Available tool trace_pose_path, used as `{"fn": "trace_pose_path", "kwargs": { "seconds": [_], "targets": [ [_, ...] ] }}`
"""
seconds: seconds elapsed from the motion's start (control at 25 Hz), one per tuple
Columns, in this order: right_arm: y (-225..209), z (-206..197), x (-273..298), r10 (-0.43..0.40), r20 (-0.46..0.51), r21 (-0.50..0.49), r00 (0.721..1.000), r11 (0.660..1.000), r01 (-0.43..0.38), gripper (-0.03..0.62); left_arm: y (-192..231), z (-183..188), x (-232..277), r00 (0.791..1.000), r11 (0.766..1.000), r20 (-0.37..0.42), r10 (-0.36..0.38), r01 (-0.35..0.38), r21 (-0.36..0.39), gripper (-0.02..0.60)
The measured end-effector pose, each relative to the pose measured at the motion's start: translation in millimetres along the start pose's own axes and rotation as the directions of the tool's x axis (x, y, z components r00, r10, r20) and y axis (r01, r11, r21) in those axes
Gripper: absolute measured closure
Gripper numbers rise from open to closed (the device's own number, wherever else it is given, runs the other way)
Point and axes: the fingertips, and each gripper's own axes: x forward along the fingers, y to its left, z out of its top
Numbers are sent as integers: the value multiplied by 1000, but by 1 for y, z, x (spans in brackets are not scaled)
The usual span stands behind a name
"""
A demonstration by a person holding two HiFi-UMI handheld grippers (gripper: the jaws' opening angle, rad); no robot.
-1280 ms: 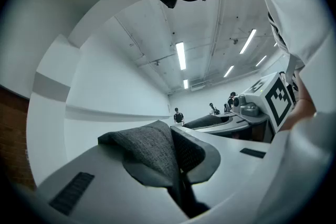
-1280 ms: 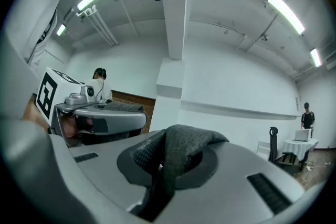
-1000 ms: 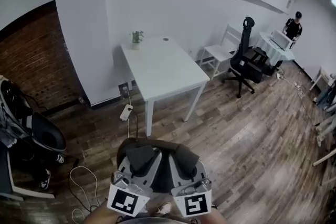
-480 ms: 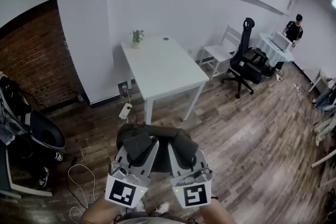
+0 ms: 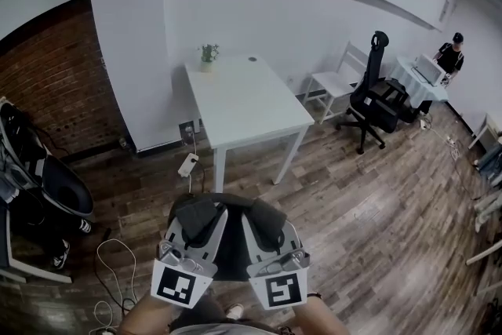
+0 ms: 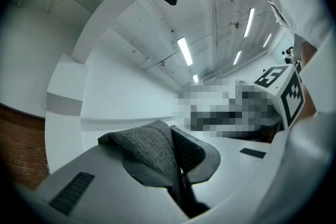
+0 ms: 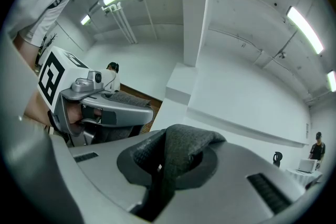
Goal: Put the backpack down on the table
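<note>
Grey woven cloth is pinched in both tools, just as it was a second ago: the left gripper [image 6: 177, 168] has its jaws closed on a fold of the backpack [image 5: 230, 243], and the right gripper [image 7: 160, 168] is clamped on another fold of it. Neither grip has changed. The load has not reached the table [image 5: 243, 102]; it remains on the table's near side, clear of the front legs and apart from them. What has shifted is the outlook: the office chair [image 5: 375, 94] and the person [image 5: 453, 56] beyond the table's right side now sit a little further right in the head view, and the two marker cubes sit slightly higher in it.

The backpack is dark grey to black, soft and slumped, with a rounded upper edge. Two padded lobes of it bulge up, one at each gripper's tips. In the gripper views the cloth shows a coarse heathered weave.

It hangs over the wooden floor [image 5: 369, 200] in front of the table's near end. Its upper edge runs side to side from one gripper to the other, roughly across the line toward the table. Its body drops away below the grippers, which hide most of it, so I cannot tell its long axis for certain.
</note>
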Motion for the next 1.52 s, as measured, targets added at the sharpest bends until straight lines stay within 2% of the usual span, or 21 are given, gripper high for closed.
{"fn": "trace_pose_path", "kwargs": {
  "seconds": [0.28,0.52,0.84,1.0,1.2,1.32,1.44,1.52],
  "targets": [
    [-18,-20,3,12,0,-4,1000,1000,-12,536,-9,-11,22,1000,1000,-2,12,-12,-15,554],
    [-43,-39,39,-8,-16,-15,1000,1000,8,536,12,-32,60,1000,999,19,-11,12,-38,554],
    [-100,-77,137,-35,-46,3,998,999,36,536,76,-80,148,999,995,14,-49,50,-85,554],
    [-136,-89,193,-58,-59,17,997,998,59,536,115,-98,198,996,992,8,-91,91,-89,554],
    [-180,-85,258,-156,45,158,987,976,147,536,162,-116,251,992,988,21,-126,128,-86,554],
    [-196,-91,289,-138,9,107,990,985,137,536,189,-122,277,990,987,29,-139,141,-79,554],
    [-218,-85,324,-161,28,113,987,981,157,536,219,-123,304,988,986,49,-143,147,-74,554],
    [-231,-84,344,-153,20,82,988,985,151,536,237,-123,320,988,987,57,-145,149,-62,554]
  ]
}}
